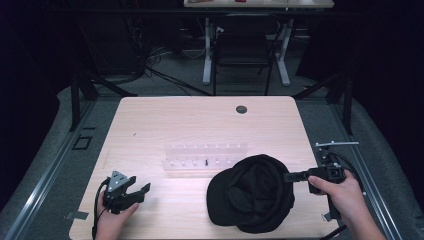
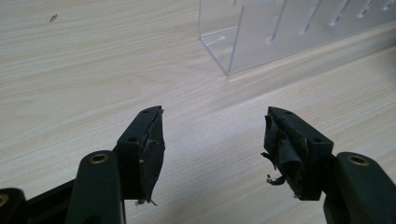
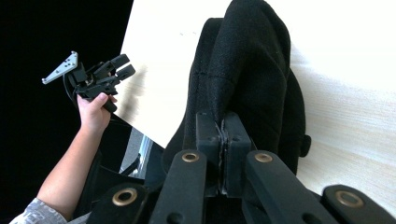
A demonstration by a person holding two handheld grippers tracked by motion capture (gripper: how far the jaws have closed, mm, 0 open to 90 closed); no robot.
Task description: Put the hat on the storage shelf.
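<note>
A black cap (image 1: 252, 192) lies crumpled on the wooden table (image 1: 165, 120), near the front right. My right gripper (image 1: 289, 176) comes in from the right, shut on the cap's right edge. In the right gripper view, the jaws (image 3: 223, 123) pinch a fold of the cap's (image 3: 252, 60) fabric, which hangs lifted off the table. My left gripper (image 1: 140, 189) rests low at the front left, open and holding nothing. In the left gripper view, its fingers (image 2: 215, 126) stand wide apart over bare wood. The right gripper view also shows the left gripper (image 3: 116, 66) farther off at the table's edge.
A clear plastic rack (image 1: 205, 155) with small slots stands mid-table, just behind the cap, and its corner (image 2: 229, 51) lies ahead of my left gripper. A round cable hole (image 1: 241, 109) sits near the far edge. Beyond the table stands a dark chair (image 1: 243, 47).
</note>
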